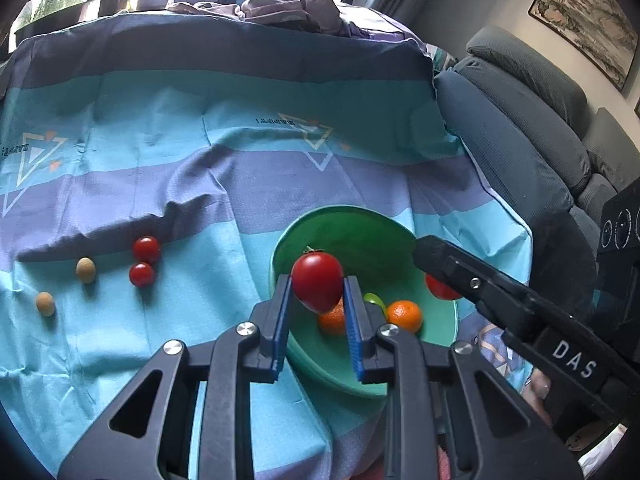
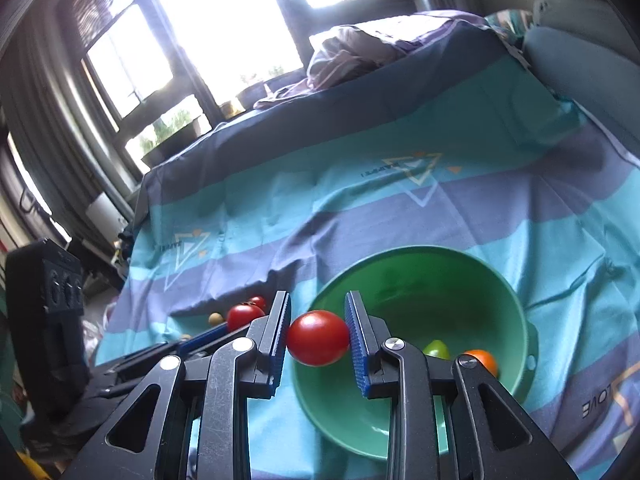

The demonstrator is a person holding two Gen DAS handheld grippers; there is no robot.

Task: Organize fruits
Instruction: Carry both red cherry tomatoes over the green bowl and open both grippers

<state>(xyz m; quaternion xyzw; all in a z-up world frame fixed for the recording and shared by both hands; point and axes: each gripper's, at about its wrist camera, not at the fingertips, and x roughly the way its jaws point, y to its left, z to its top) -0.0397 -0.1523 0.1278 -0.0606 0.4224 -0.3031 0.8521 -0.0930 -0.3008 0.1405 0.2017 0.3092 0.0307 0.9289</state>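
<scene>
My left gripper [image 1: 317,282] is shut on a red tomato [image 1: 317,280] and holds it over the near left rim of the green bowl [image 1: 352,228]. My right gripper [image 2: 318,338] is shut on another red tomato [image 2: 318,337], over the left side of the same bowl [image 2: 420,272]. Inside the bowl lie two oranges [image 1: 404,315], a green fruit [image 2: 436,348] and a red fruit partly hidden by the right gripper [image 1: 440,264]. Two red tomatoes [image 1: 145,261] and two tan fruits [image 1: 85,270] lie on the cloth to the left.
A striped blue and purple cloth [image 1: 240,152] covers the table. A heap of crumpled fabric [image 1: 288,4] sits at the far edge. A grey sofa [image 1: 532,128] stands to the right. Windows lie beyond the table.
</scene>
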